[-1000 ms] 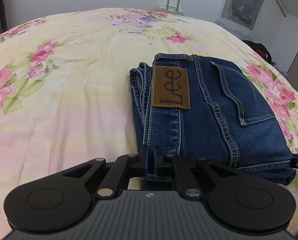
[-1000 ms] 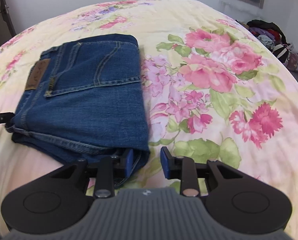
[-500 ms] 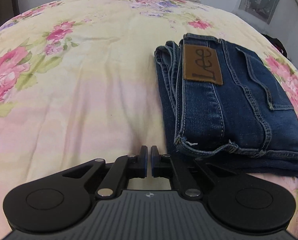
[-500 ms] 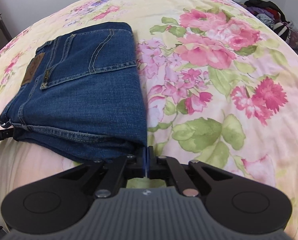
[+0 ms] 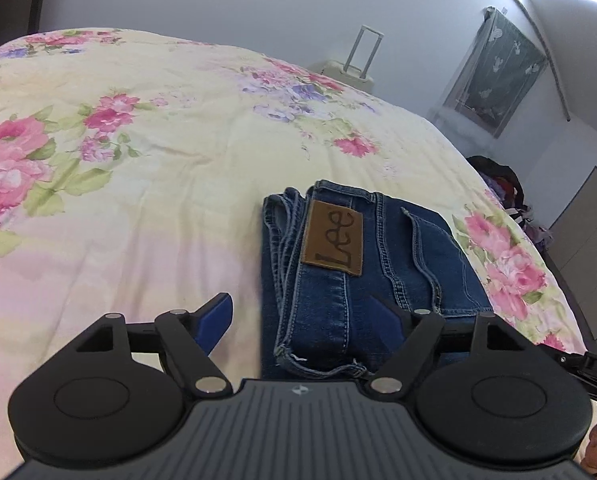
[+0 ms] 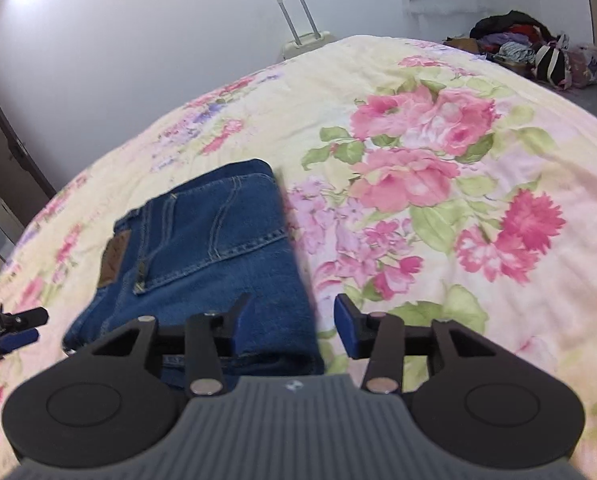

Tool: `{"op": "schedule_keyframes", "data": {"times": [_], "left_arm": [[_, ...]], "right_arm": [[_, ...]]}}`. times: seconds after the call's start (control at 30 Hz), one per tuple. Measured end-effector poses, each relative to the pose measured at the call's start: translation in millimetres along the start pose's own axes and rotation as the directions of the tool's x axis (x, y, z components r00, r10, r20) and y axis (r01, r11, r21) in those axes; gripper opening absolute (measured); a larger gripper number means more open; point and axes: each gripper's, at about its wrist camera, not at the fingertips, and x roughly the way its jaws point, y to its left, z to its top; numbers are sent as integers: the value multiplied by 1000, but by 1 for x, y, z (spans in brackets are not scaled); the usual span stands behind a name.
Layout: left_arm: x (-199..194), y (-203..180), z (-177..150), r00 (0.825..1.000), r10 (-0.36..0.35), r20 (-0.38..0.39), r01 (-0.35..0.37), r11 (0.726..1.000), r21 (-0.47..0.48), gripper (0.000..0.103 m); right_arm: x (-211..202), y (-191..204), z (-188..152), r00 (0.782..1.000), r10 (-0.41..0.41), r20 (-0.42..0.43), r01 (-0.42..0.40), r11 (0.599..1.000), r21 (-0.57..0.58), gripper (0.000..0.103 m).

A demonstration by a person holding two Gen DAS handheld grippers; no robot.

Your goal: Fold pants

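Left wrist view is showing the jeans (image 5: 362,276) lying folded into a compact blue stack on the bed (image 5: 158,168), with a brown leather patch (image 5: 333,242) facing up and a back pocket stitched just right of that patch. Loose layered edges of the jeans are sitting along the stack's left side, and a frayed hem is lying at its near corner. The left gripper (image 5: 304,312) is hovering over that near corner, its jaws opening wide: one blue finger is standing left of the jeans over bare bedspread, the other is reaching over the denim, and neither pad is pressing on cloth. From the right wrist view, the same jeans (image 6: 202,256) are lying left of centre, their folded edge running toward the camera. The right gripper (image 6: 294,322) is straddling that edge at the near right corner, its jaws opening too, with the corner of the jeans between the fingers but not pinched. Beyond the jeans, the floral bedspread is stretching away to a pale suitcase (image 6: 302,42) with its handle raised, standing against the white wall. Right of the jeans, past the bed's far corner, a heap of clothes (image 6: 530,52) is lying on the floor.
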Motion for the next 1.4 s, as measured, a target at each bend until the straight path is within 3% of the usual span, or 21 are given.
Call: {"op": "schedule_keyframes", "data": {"times": [0.1,0.3,0.47,0.63,0.8,0.97,1.03,1.1,1.23,1.3,1.4], "left_arm": [[14,-2,0,1000,-2,-28,2,1000,3,90],[37,6,2,998,-22,-54,21,1000,-23,90],[63,24,6,991,-94,-97,84,991,-101,90],[94,45,12,970,-181,-162,151,972,-182,90],[120,54,13,944,-275,-182,233,947,-222,90],[121,48,15,943,-287,-165,257,949,-181,62],[111,39,19,952,-265,-153,244,959,-142,43],[99,31,26,957,-252,-143,239,966,-100,33],[76,27,40,958,-245,-146,242,969,-38,28],[61,35,46,963,-229,-140,228,973,-20,28],[36,59,57,970,-210,-120,208,978,-27,28]], "right_arm": [[12,-7,2,998,62,5,-62,994,87,50],[42,-23,6,995,97,-16,-92,976,198,54],[71,-27,12,987,156,-37,-144,963,227,54],[95,-34,20,972,228,-59,-208,947,244,55],[125,-53,30,934,350,-75,-303,885,353,55],[148,-59,39,898,431,-83,-369,843,392,37],[148,-59,42,891,444,-91,-382,844,377,30],[142,-53,46,890,448,-86,-396,852,343,23],[123,-31,58,897,435,-80,-400,876,270,18],[112,-19,63,880,469,-78,-438,864,249,17],[98,22,68,875,467,-124,-449,881,148,17]]}}
